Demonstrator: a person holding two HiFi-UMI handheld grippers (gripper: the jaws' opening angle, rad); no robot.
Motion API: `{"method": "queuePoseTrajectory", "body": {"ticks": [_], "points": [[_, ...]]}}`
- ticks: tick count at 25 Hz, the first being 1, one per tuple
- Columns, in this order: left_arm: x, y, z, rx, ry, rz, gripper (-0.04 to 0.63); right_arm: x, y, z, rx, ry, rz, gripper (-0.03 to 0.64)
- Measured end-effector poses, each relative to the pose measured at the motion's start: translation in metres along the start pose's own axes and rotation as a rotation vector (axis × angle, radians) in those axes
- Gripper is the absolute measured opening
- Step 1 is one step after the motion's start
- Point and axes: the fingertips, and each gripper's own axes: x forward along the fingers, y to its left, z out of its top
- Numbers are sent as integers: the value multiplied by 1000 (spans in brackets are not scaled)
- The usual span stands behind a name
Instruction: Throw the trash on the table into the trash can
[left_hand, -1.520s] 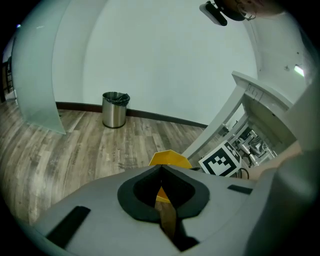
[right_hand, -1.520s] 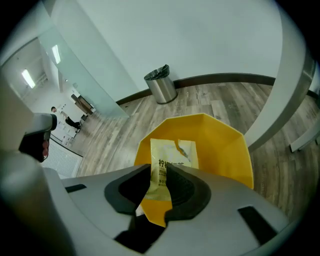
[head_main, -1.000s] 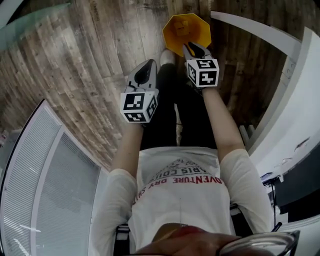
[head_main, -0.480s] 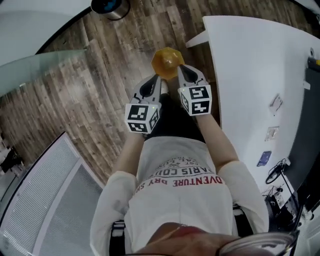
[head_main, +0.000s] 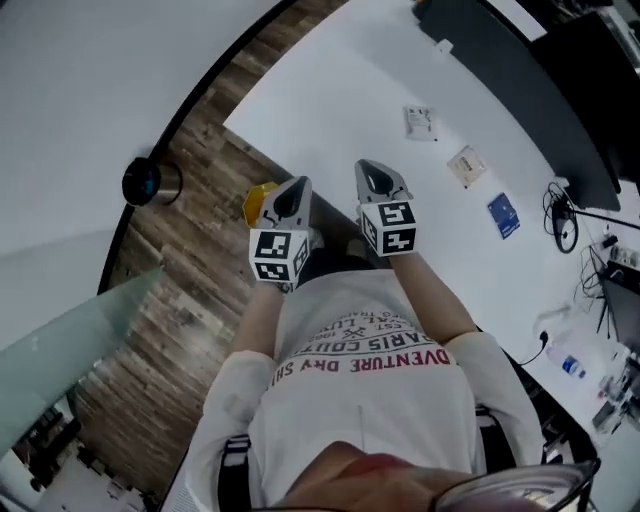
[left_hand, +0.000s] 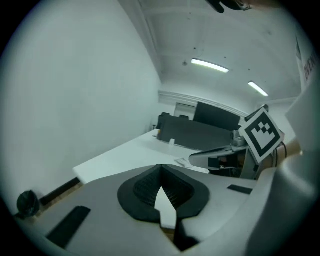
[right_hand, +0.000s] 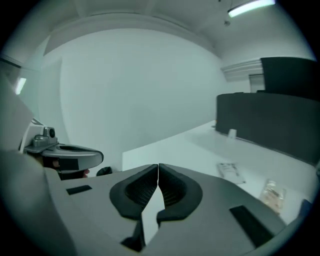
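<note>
head view: left gripper (head_main: 292, 192) and right gripper (head_main: 375, 176) at centre; yellow trash can (head_main: 257, 203) beside left one; white packet (head_main: 421, 120), tan packet (head_main: 466, 165), blue card (head_main: 503, 215) lay unbinned upper right on table (head_main: 330, 110) | left gripper view: jaws together, empty | right gripper view: jaws together, empty; packets lower right

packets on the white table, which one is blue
The small blue rectangular packet, rightmost in the head view; the white wrapper and the tan wrapper are pale.
</note>
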Motion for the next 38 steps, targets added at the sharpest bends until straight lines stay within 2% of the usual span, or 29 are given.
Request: {"method": "queuePoseTrajectory", "body": {"ticks": [2, 6, 9, 12, 15, 19, 22, 25, 29, 38], "points": [[26, -36, 15, 72, -6, -129, 23, -36, -47, -3, 58, -48, -142, 29], [58, -113, 29, 132, -5, -310, 23, -110, -108, -20, 129, -101, -335, 29], [67, -173, 33, 160, -3, -455, 23, -169, -140, -35, 172, -147, -481, 28], [70, -227, 37, 225, -12, -601, 23, -221, -165, -48, 216, -196, -623, 28], [71, -265, 37, 267, -14, -684, 23, -259, -180, -59, 246, -224, -712, 28], [68, -293, 39, 292, -16, -742, 23, -285, -188, -68, 271, -244, -778, 28], [72, -301, 40, 302, -14, -763, 23, -289, -192, -71, 279, -253, -792, 28], [77, -301, 46, 298, -21, -754, 23, -286, -195, -68, 280, -256, -789, 28], [87, -295, 50, 256, -2, -734, 23, -279, -199, -62, 282, -251, -781, 28], [110, -294, 54, 248, 18, -713, 23, -267, -221, -66, 307, -217, -779, 28]]}}
